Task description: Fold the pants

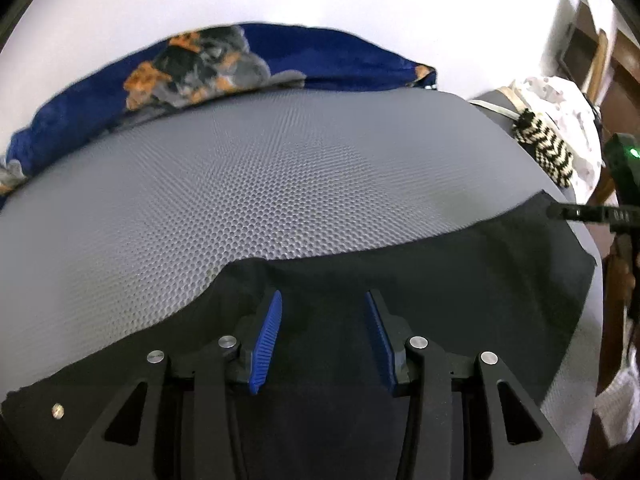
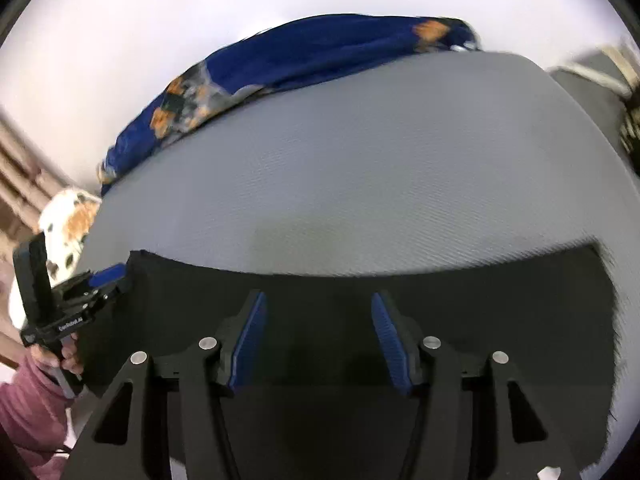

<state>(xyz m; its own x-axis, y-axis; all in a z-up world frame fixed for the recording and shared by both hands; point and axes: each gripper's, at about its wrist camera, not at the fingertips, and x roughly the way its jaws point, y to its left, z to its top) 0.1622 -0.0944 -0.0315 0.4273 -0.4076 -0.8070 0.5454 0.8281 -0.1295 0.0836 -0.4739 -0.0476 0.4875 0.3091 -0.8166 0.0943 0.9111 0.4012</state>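
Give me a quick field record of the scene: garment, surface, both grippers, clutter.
garment: black pants spread flat along the near edge of the mat
surface: grey textured mat
left gripper: jaws apart over the pants, nothing between the pads
right gripper: jaws apart over the pants, nothing between the pads
behind the mat: blue patterned blanket bunched along the far edge
clutter: black-and-white striped cloth at the mat's far right corner
person: pink sleeve behind the left gripper
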